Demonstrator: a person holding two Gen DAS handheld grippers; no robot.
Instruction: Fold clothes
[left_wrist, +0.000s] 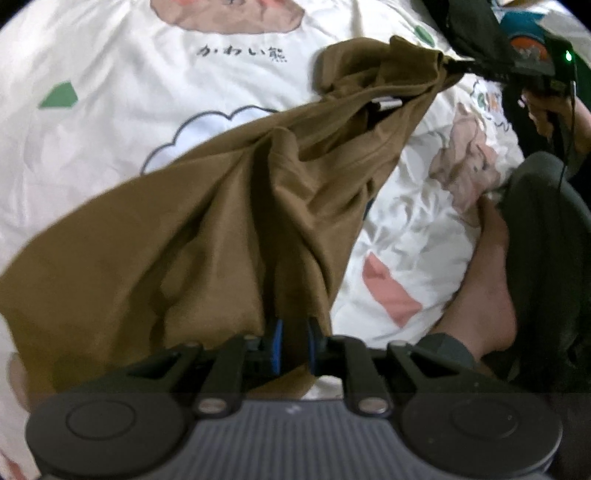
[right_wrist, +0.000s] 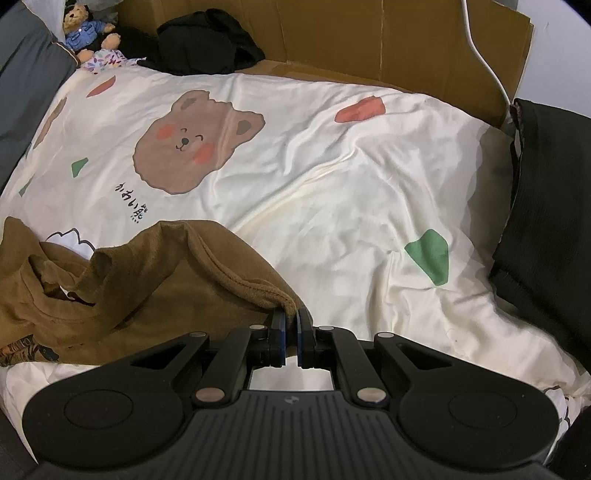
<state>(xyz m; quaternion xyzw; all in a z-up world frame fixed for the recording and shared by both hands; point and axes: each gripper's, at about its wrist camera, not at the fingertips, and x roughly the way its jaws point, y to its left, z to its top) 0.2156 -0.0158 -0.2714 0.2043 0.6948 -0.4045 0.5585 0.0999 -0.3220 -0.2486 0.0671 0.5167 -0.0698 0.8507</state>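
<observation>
Folding is barely beginning: the brown shirt (left_wrist: 207, 221) is hanging bunched and unfolded over the bed (right_wrist: 351, 184), right gripper (right_wrist: 291, 323) clenching its hem, left gripper (left_wrist: 294, 343) fingers loosely straddling cloth.

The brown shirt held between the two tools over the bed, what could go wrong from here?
1. The left tool has its pads slightly apart around the brown shirt, so that corner may slip out.
2. The right tool pinches only a thick hem edge; a pull could tug it free.
3. The shirt hangs twisted and bunched, so laying it on the printed bedsheet now could fold in creases.
</observation>
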